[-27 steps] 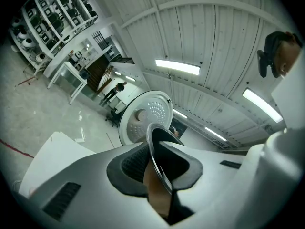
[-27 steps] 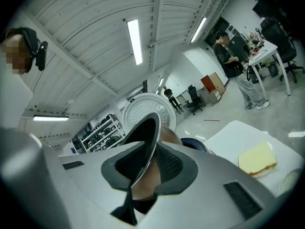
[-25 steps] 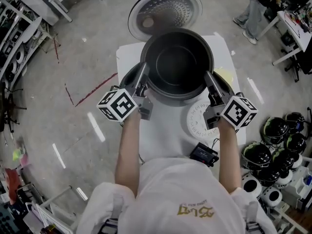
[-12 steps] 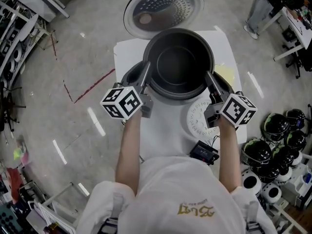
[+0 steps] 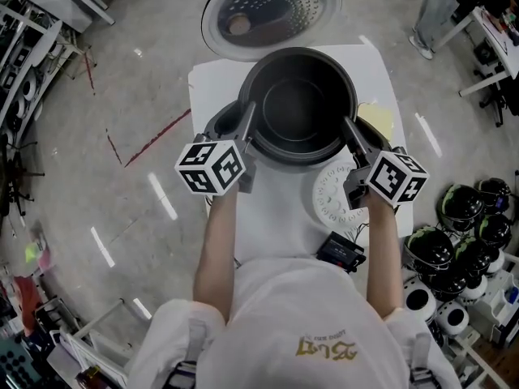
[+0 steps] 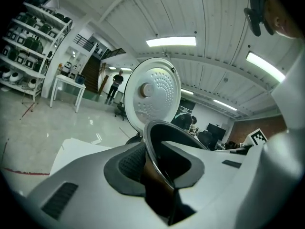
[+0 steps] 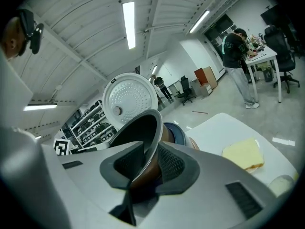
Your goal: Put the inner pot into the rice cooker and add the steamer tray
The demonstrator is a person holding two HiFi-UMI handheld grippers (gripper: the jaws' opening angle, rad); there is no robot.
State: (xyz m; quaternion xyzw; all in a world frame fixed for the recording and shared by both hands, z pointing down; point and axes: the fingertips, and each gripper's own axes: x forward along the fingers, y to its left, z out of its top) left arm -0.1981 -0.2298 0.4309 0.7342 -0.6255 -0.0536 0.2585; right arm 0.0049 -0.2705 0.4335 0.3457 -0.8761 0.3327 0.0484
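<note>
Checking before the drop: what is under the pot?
The cooker, whose body shows at either side of the pot. Its cavity, and anything in it, is covered by the pot.

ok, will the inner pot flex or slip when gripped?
The inner pot looks like rigid metal, so it probably won't flex. Its glossy dark lining and thin flared rim suggest it could slip in a pinch grip.

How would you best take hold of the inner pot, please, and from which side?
Grip the inner pot by its thin rim, left and right, from the near side, one jaw inside, one outside; its round body is too wide to span.
</note>
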